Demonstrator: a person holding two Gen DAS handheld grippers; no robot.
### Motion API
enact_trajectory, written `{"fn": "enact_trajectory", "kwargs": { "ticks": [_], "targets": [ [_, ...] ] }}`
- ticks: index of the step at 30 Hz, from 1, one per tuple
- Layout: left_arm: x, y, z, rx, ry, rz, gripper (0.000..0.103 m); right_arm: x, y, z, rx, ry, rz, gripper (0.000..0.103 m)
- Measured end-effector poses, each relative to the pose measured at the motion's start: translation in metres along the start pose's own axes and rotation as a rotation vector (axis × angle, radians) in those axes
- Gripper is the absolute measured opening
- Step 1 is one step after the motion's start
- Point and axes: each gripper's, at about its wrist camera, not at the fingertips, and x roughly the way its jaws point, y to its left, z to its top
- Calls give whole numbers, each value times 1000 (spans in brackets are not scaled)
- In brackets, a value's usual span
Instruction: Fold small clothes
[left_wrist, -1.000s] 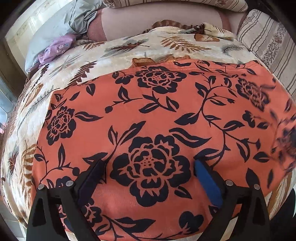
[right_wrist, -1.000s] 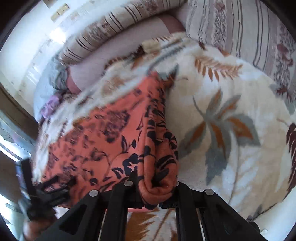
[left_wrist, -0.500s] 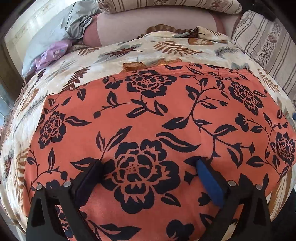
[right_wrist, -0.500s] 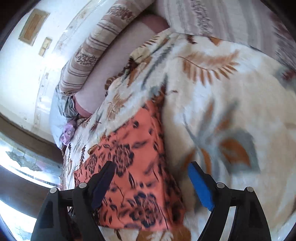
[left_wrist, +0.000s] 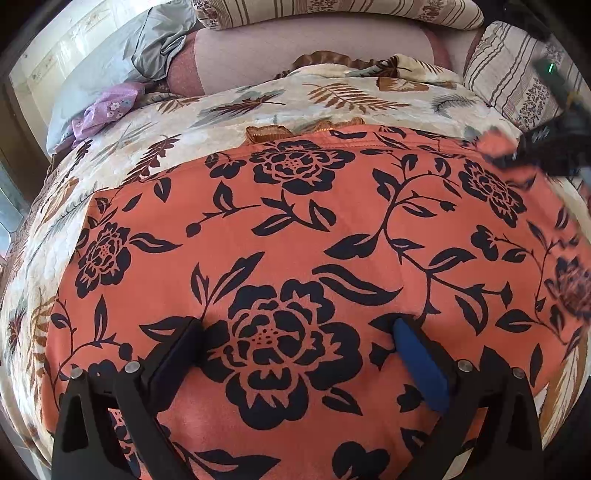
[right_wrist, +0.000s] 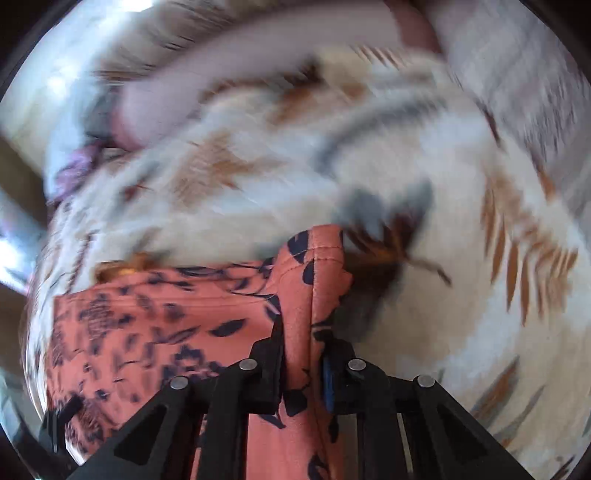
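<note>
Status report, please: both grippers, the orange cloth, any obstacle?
Left gripper open, tips resting on the orange floral garment. Right gripper closing on its hemmed corner. Garment flat on leaf-print blanket; nothing in the way.

My left wrist view is sharp and evenly bright in soft daylight, apart from a smeared patch at the far right edge. The orange floral cloth (left_wrist: 295, 229) shows crisp print, bulged by the fisheye, with dark corners around the circle. My right wrist view is heavily motion-blurred across the leaf-print blanket (right_wrist: 443, 302); white glare sits at its upper left.
</note>
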Motion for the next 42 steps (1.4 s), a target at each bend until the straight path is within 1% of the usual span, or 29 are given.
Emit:
{"fn": "enact_trajectory", "kwargs": {
  "ticks": [1,2,3,4,5,7,11,14,17,19,20,23,24,25,26,27,28,30,31,32,33,34,35,36,37,38,39,41,42],
  "targets": [
    [0,1,0,-3,5,-7,103,6,-13,-1,74,5,43,23],
    [0,4,1,-8,10,-21,103,-1,-20,-3,131,-27,89,33],
    [0,5,1,-8,15,-29,103,-8,-21,-5,154,-38,82,60],
    [0,6,2,-6,18,-31,103,-18,-20,-8,161,-55,64,78],
    [1,5,3,-3,23,-29,103,-33,-20,-13,156,-98,71,89],
    [1,6,4,-6,32,-31,103,-65,-26,-29,183,-167,103,89],
    [2,5,5,-12,44,-29,103,-120,-35,-91,296,-218,359,89],
    [2,6,6,-19,51,-27,103,-137,-25,-160,326,-183,486,89],
    [-2,6,7,-30,59,-22,103,-115,-26,-212,390,-97,503,89],
    [-8,7,8,-38,67,-20,102,-97,-33,-224,455,-67,494,88],
    [-16,9,8,-48,59,-18,102,-93,-36,-225,485,-81,504,88],
    [-48,19,5,-86,-61,-14,102,-91,-36,-209,470,-151,477,88],
    [-55,23,1,-96,-93,7,102,-85,-34,-204,460,-148,478,88],
    [-53,24,-1,-97,-92,20,102,-77,-35,-198,473,-129,471,87],
    [-44,24,-4,-85,-57,19,102,-69,-37,-193,503,-116,470,86],
    [-25,22,-10,-57,27,28,102,-67,-38,-192,523,-122,477,85],
    [-9,21,-16,-33,91,40,102,-69,-39,-190,533,-129,478,80],
    [-19,20,-17,-24,27,46,102,-74,-37,-185,534,-135,468,23],
    [-25,18,-15,-14,18,50,94,-79,-37,-184,539,-147,444,22],
    [-34,16,-12,-4,-17,54,89,-82,-36,-183,538,-166,434,22],
    [-42,14,-10,5,-64,73,89,-84,-35,-182,529,-168,419,22],
    [-45,14,-10,5,-87,89,89,-83,-36,-182,524,-155,402,23],
    [-42,15,-10,-4,-77,87,89,-76,-35,-182,531,-124,375,27],
    [-29,15,-12,-18,-21,61,89,-73,-40,-186,544,-99,354,44],
    [-14,14,-16,-13,33,41,94,-69,-42,-188,556,-99,379,53],
    [-15,14,-17,3,-20,65,102,-70,-43,-188,574,-128,435,73],
    [-15,12,-18,15,-24,74,102,-72,-41,-187,593,-144,443,80],
    [-15,17,-17,-12,-4,46,102,-74,-32,-180,580,-145,399,82],
    [-13,18,-15,-12,1,38,102,-72,-30,-177,572,-144,396,77]
  ]
}}
